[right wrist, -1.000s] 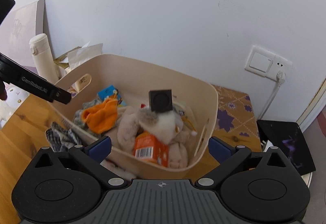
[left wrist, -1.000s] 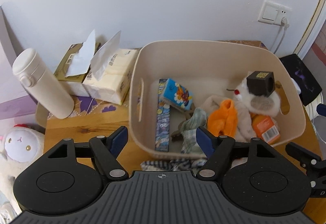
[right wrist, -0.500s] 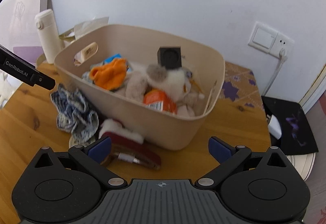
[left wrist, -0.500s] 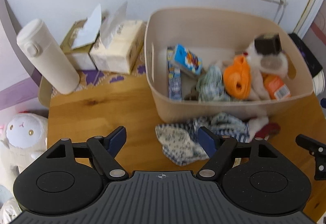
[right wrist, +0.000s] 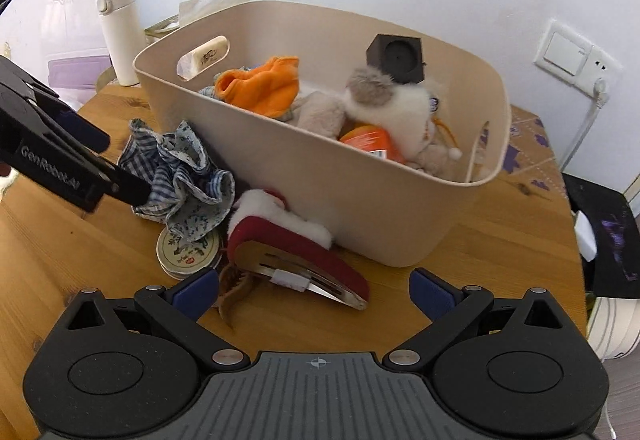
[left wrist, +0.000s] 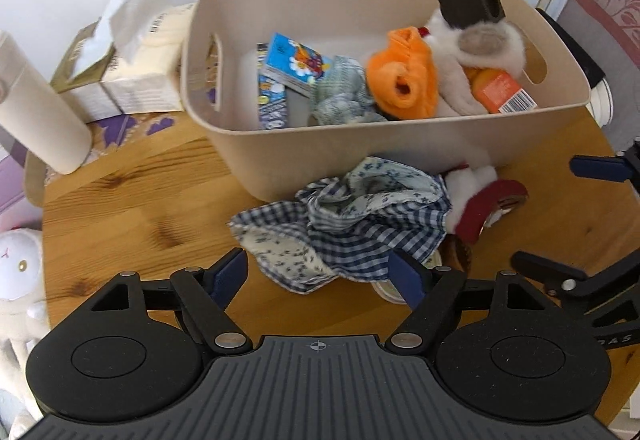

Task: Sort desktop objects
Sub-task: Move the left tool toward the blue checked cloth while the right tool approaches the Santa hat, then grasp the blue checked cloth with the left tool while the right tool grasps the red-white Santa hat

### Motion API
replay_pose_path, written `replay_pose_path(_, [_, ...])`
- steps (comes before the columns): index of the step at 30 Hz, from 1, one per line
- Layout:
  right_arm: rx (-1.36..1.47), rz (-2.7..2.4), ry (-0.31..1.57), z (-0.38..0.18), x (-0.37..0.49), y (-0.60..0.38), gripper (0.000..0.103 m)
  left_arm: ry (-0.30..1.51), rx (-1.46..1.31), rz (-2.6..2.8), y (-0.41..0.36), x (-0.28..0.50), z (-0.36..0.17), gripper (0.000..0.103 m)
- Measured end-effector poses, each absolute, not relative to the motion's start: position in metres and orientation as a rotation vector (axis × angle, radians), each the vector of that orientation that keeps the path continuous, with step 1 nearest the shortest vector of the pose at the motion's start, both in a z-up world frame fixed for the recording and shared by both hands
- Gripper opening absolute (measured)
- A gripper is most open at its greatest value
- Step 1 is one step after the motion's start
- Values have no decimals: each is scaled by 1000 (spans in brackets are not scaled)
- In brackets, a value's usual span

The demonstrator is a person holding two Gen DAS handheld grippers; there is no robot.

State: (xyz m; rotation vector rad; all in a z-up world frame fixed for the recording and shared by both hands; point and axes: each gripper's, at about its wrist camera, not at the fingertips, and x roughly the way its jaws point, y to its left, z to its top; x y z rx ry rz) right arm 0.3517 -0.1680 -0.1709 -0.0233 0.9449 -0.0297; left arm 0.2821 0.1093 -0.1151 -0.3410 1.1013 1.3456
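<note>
Filling the far half of the wooden surface (left wrist: 132, 208), a beige bin (left wrist: 360, 144) is seen with its near wall close behind the loose items, while bare wood is left open to the left of them in the left wrist view and to the right of them in the right wrist view. A white bottle (left wrist: 36, 120) and tissue packs (left wrist: 136, 80) are crowded at the far left edge.

The left hand-held gripper (left wrist: 320, 272) is held low over the surface, its jaws spread wide and empty, with the blue checked cloth (left wrist: 348, 224) lying just ahead between the fingertips. The right hand-held gripper (right wrist: 314, 290) is likewise released and empty, pointed at the red hair clip (right wrist: 296, 260), which lies just before it.

The cloth is crumpled in a heap against the bin's near wall, partly covering a round tin (right wrist: 188, 252). A white fluffy piece (right wrist: 260, 208) is seen on the clip, touching the cloth. Inside the bin, an orange cloth (left wrist: 404, 80), a plush toy (left wrist: 480, 52) and a black cube (left wrist: 472, 6) are piled.
</note>
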Motion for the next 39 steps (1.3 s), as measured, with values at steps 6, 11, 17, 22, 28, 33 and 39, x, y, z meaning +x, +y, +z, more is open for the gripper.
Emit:
replay_pose_path(6, [-26, -19, 950, -183, 360, -167, 103, 1102, -372, 1339, 123, 286, -127, 79])
replay_pose_path(11, [-34, -10, 956, -195, 369, -165, 103, 1095, -411, 1336, 136, 286, -136, 80])
replay_pose_path(17, [-38, -16, 970, -209, 380, -163, 103, 1064, -473, 1357, 154, 281, -144, 84])
replay_pose_path(22, [7, -29, 948, -214, 383, -166, 102, 1039, -508, 1362, 163, 276, -149, 85])
replay_pose_path(28, [90, -16, 943, -216, 384, -177, 85, 1009, -566, 1348, 172, 268, -151, 84])
replay_pose_path(33, [114, 0, 934, -215, 381, -180, 69, 990, -600, 1329, 175, 265, -151, 77])
replay_pose_path(39, [100, 6, 936, -214, 380, -179, 64, 987, -614, 1308, 175, 260, -148, 56])
